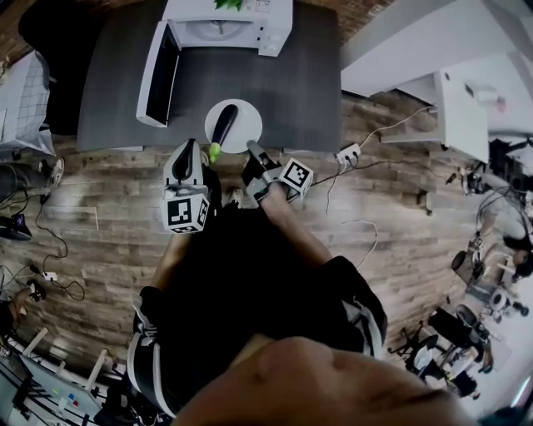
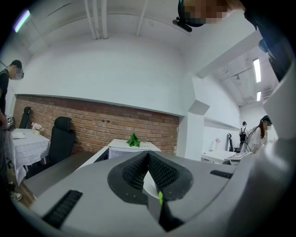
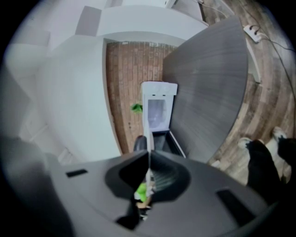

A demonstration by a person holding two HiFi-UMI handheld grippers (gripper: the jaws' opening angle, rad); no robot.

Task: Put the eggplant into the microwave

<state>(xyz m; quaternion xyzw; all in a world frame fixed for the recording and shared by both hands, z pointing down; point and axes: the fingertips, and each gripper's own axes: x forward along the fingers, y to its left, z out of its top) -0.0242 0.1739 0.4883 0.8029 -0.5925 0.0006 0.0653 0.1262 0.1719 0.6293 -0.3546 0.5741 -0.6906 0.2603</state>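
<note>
A dark eggplant (image 1: 223, 123) with a green stem (image 1: 214, 152) lies on a white plate (image 1: 246, 125) at the near edge of the grey table (image 1: 308, 91). Behind it stands the white microwave (image 1: 229, 25), its door (image 1: 156, 75) swung open to the left. My left gripper (image 1: 190, 148) hovers just left of the stem, shut and empty. My right gripper (image 1: 250, 148) is at the plate's near right rim, rolled on its side, also shut with nothing held. In the right gripper view the eggplant (image 3: 138, 143) and stem (image 3: 142, 190) show past the shut jaws (image 3: 149, 152).
A small green plant (image 1: 226, 4) sits on top of the microwave. A power strip (image 1: 348, 154) with cables lies on the wooden floor right of the table. A black chair (image 2: 62, 136) and a white-clothed table (image 2: 27, 143) stand at the left.
</note>
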